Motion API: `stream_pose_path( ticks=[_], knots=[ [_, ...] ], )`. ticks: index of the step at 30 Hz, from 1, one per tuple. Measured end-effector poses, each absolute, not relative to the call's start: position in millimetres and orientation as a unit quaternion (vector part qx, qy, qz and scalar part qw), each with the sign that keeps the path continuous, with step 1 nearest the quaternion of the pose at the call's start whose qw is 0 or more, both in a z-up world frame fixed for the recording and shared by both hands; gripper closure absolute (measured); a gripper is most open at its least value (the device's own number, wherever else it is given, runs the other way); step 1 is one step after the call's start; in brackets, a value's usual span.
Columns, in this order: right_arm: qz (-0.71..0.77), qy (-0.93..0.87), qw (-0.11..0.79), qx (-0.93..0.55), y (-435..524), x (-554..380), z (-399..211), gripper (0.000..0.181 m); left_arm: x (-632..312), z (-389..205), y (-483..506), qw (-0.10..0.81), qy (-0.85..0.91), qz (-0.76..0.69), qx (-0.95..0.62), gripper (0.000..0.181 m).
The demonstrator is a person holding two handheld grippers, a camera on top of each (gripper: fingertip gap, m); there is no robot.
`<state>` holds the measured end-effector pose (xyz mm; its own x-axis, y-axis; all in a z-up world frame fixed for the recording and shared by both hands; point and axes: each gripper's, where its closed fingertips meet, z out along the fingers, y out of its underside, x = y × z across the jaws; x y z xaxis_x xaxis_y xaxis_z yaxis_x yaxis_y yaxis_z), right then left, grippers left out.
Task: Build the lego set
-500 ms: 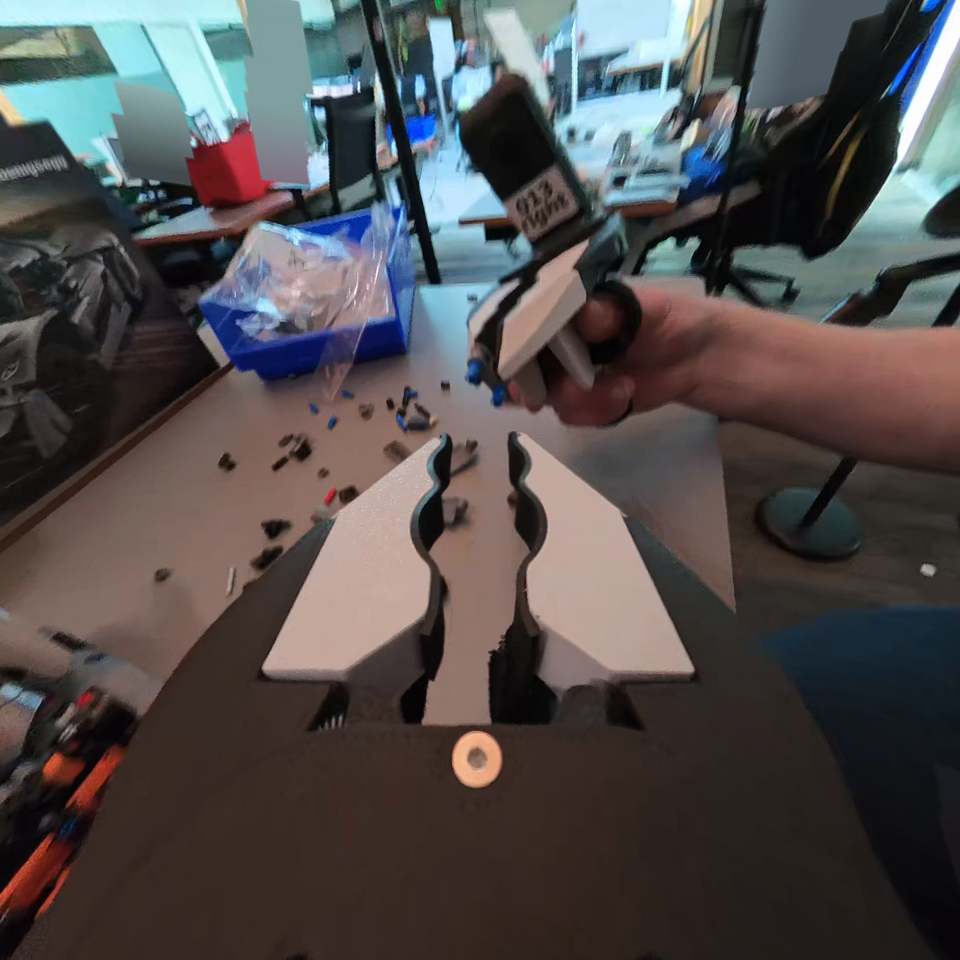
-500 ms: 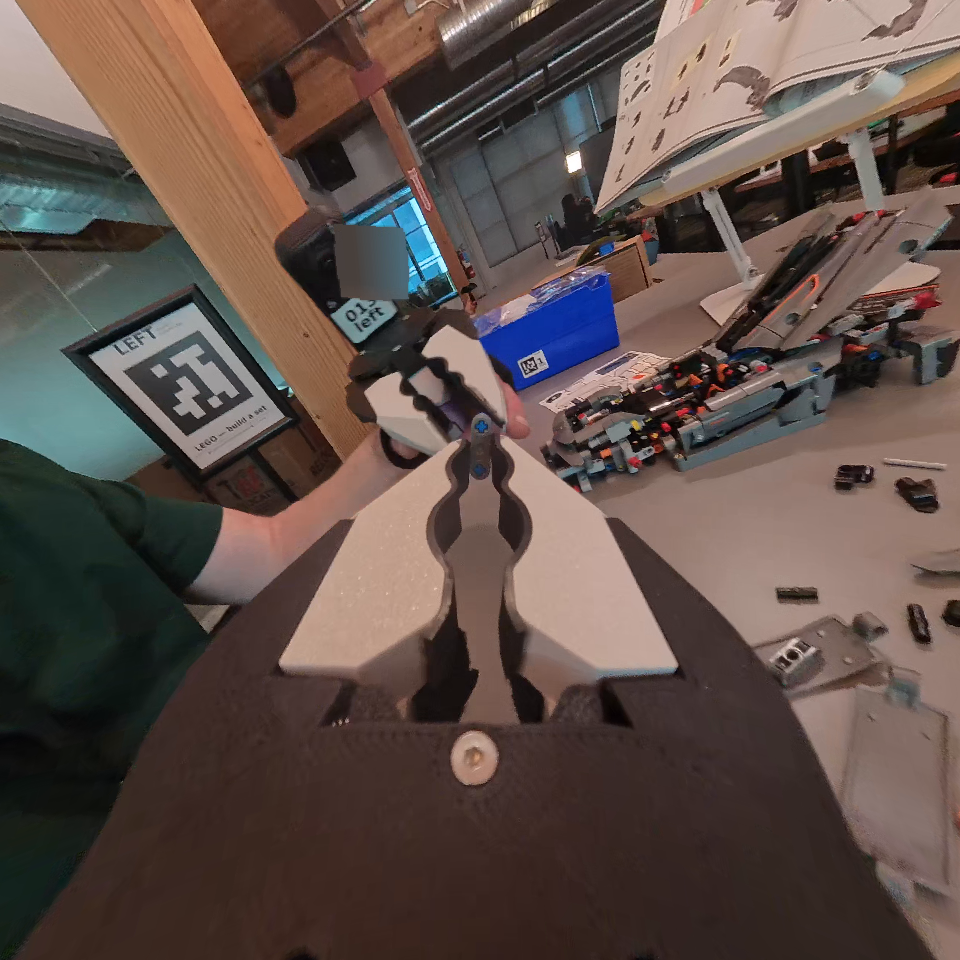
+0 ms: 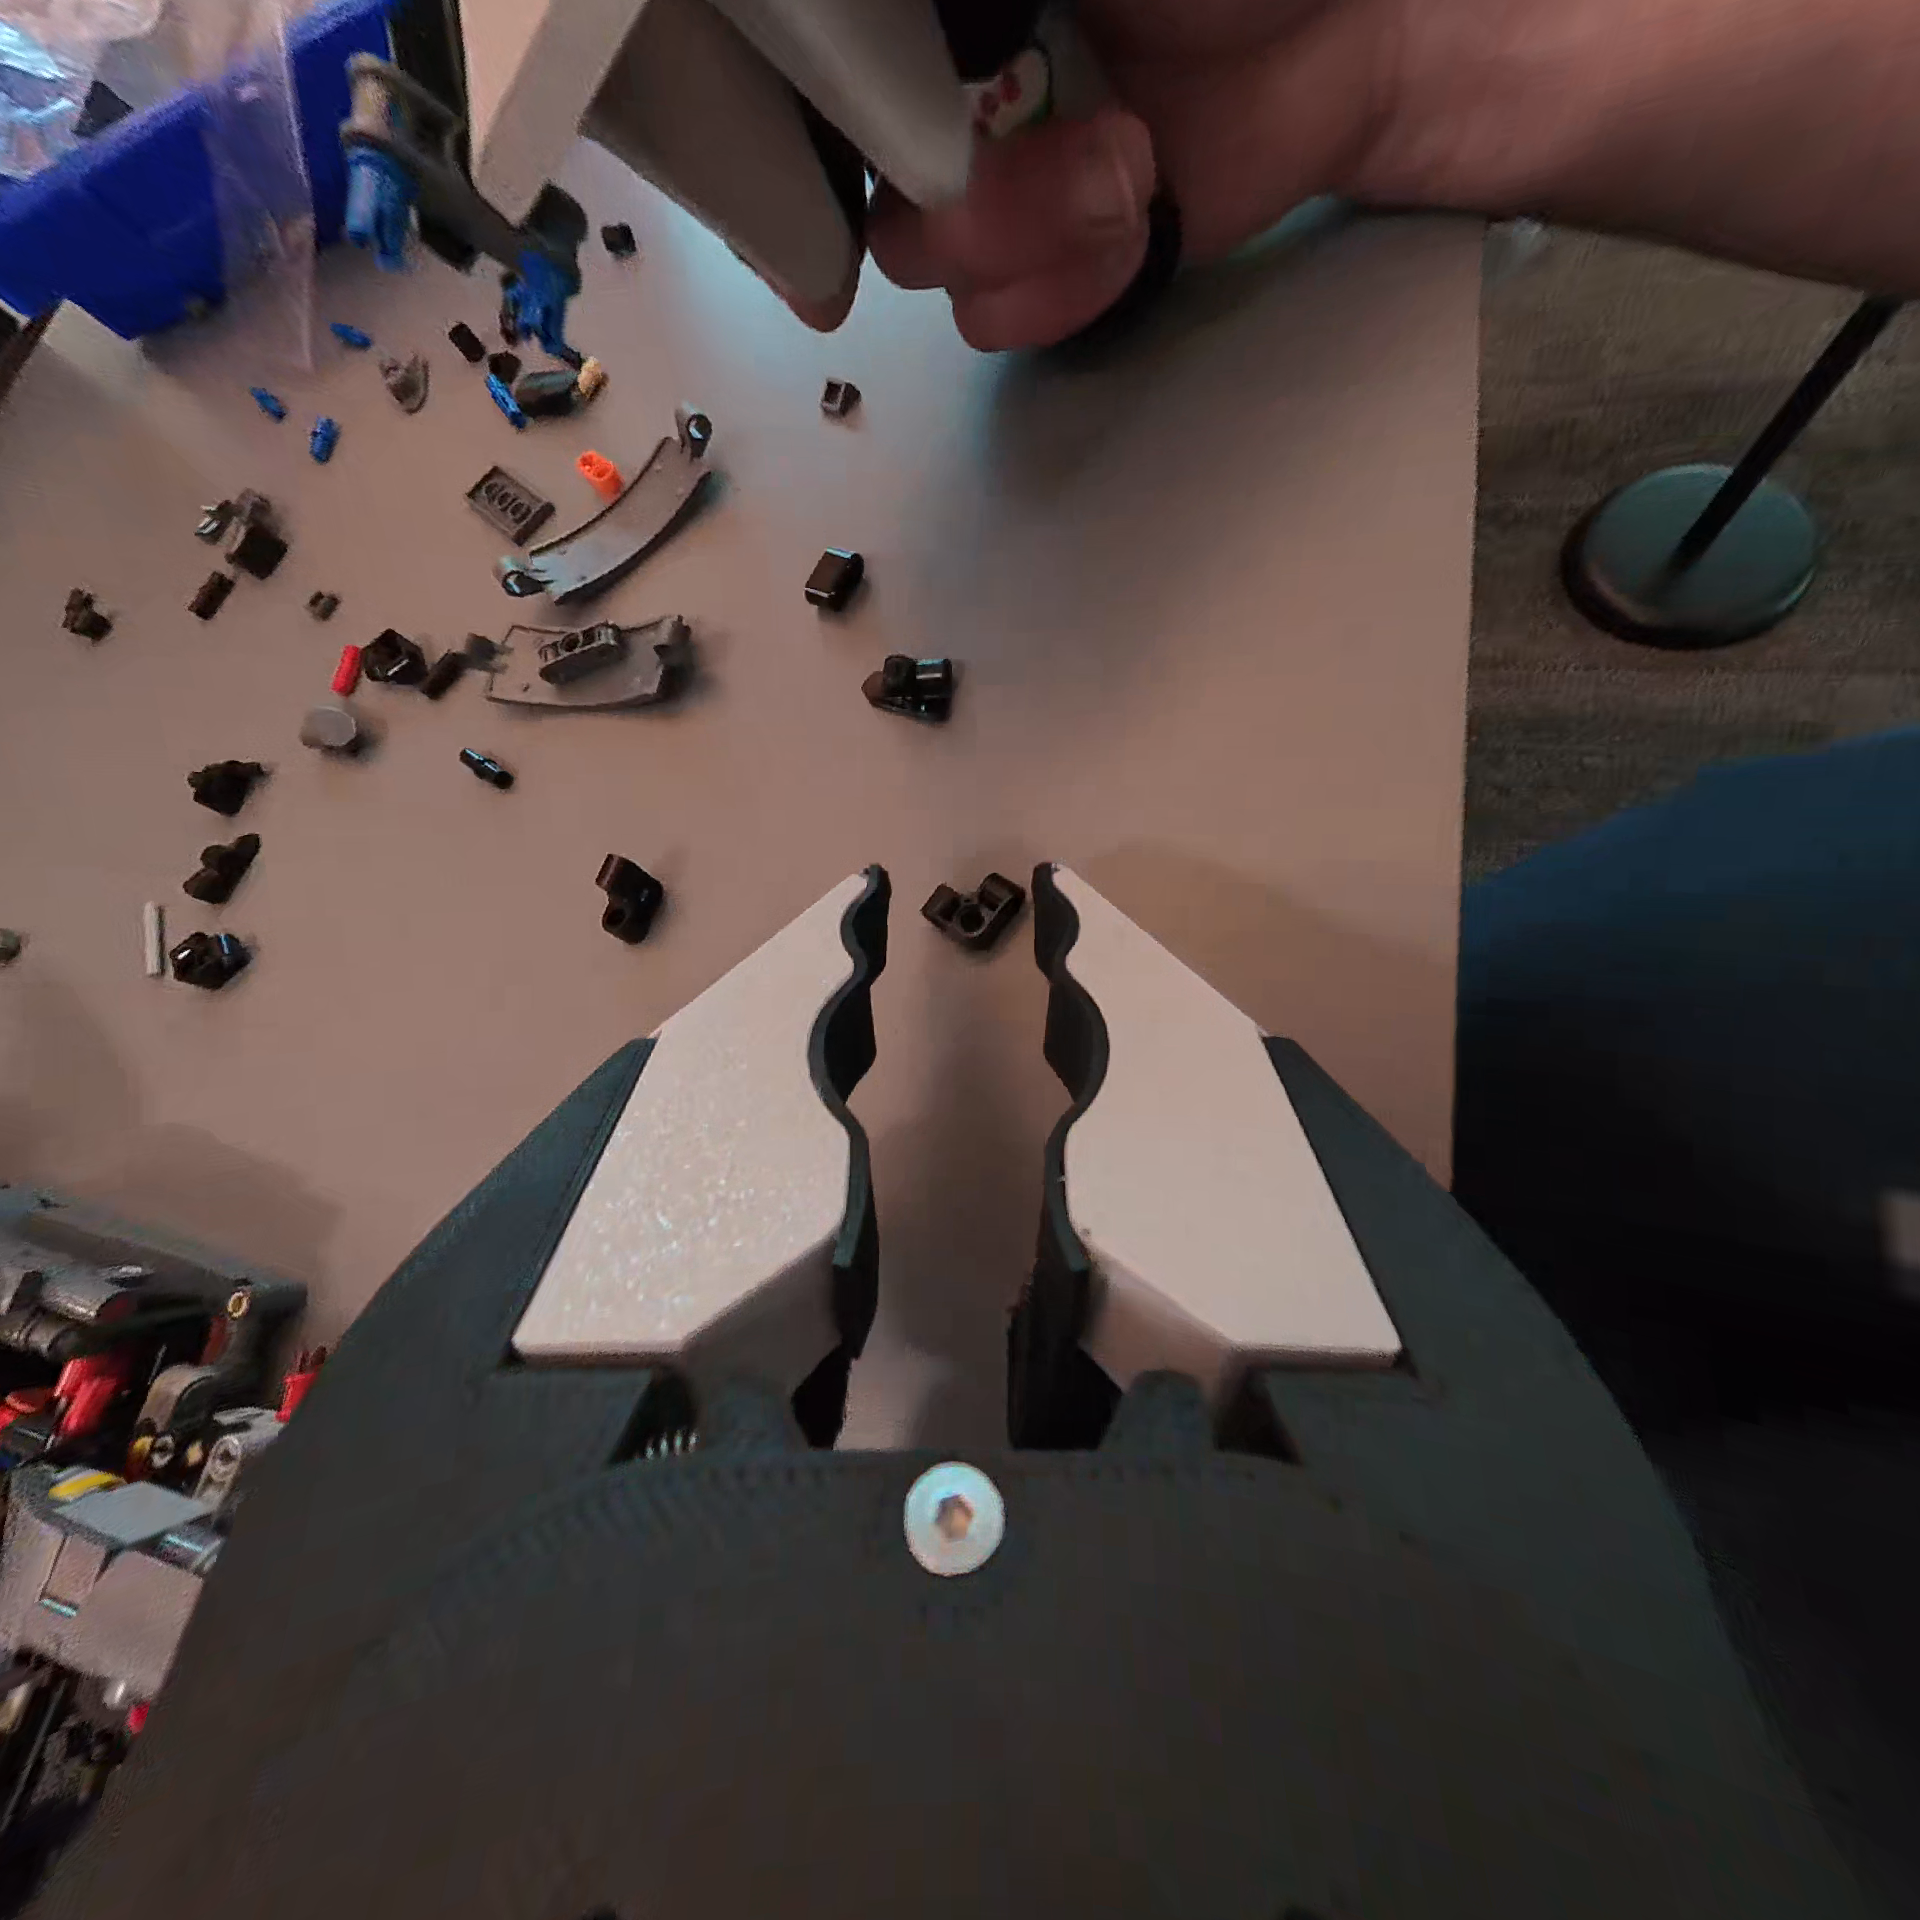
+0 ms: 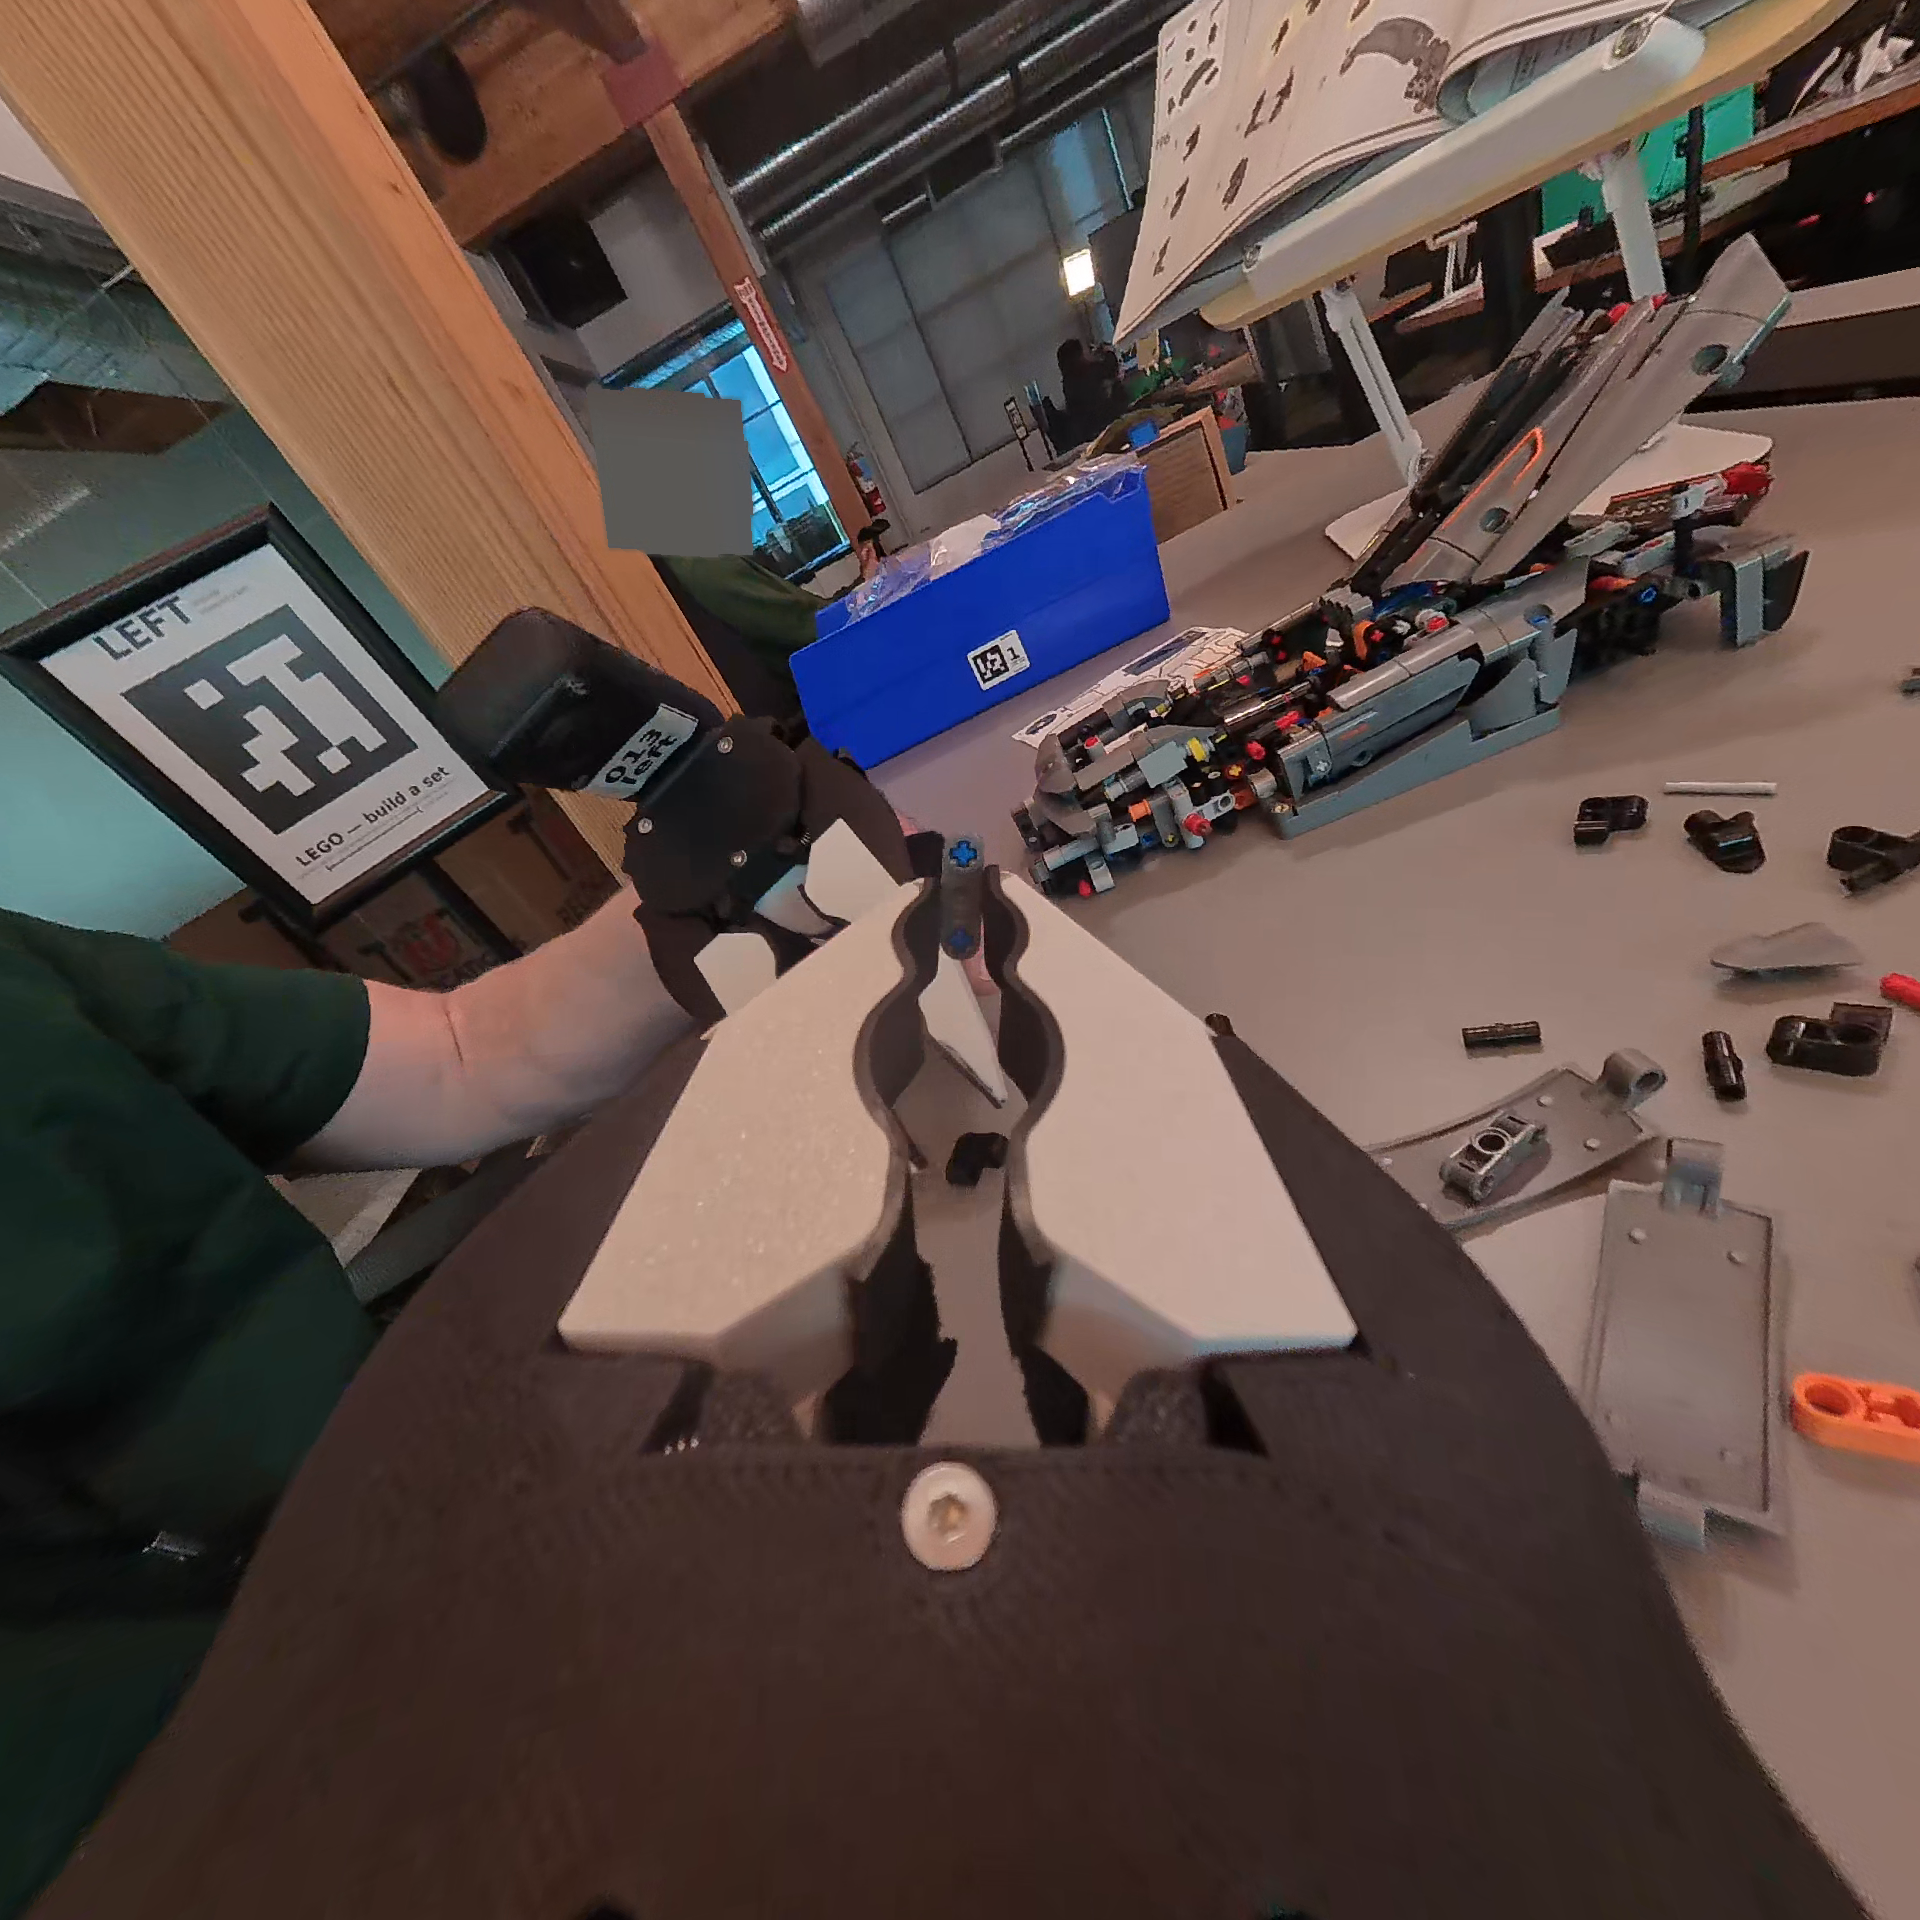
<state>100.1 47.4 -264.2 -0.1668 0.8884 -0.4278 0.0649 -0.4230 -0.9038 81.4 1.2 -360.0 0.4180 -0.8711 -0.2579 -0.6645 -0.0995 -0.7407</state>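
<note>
- Lego connector [image 3: 975, 911], black, lies on the surface [image 3: 1195, 644] between the left tool's [image 3: 956, 883] parted, empty tips.
- Right tool [image 4: 961, 899] pinches a grey beam [image 4: 961, 902] with blue pins.
- Model [image 4: 1351, 717] sits farther back.
- Risk: an off-centre squeeze could flick the small connector away.

Blue bin [image 3: 156, 229] blurred, cut off at frame edge. Beside it, the right gripper's [image 3: 831, 187] upper body is cropped; its grip is unclear here.
</note>
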Motion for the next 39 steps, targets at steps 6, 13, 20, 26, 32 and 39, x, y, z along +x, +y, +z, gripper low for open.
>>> stream_pose_path(
  ticks=[6,13,20,26,32,39],
  knots=[
    [0.629,-0.434,0.327,-0.556,46,100,-265,0.175,82,-370,2,0.396,0.547,-0.127,-0.727,0.162],
    [0.625,-0.436,0.327,-0.559,46,99,-267,0.175,83,-370,1,0.4,0.544,-0.119,-0.728,0.169],
    [0.621,-0.439,0.328,-0.561,46,98,-268,0.175,81,-368,-1,0.421,0.533,-0.081,-0.729,0.172],
    [0.619,-0.44,0.328,-0.563,45,98,-270,0.175,76,-362,1,0.448,0.519,-0.058,-0.726,0.181],
    [0.619,-0.438,0.328,-0.563,45,98,-270,0.175,76,-364,-1,0.442,0.521,-0.061,-0.728,0.181],
    [0.614,-0.444,0.322,-0.568,44,97,-273,0.175,70,-357,-5,0.45,0.508,-0.086,-0.729,0.162]
  ],
)
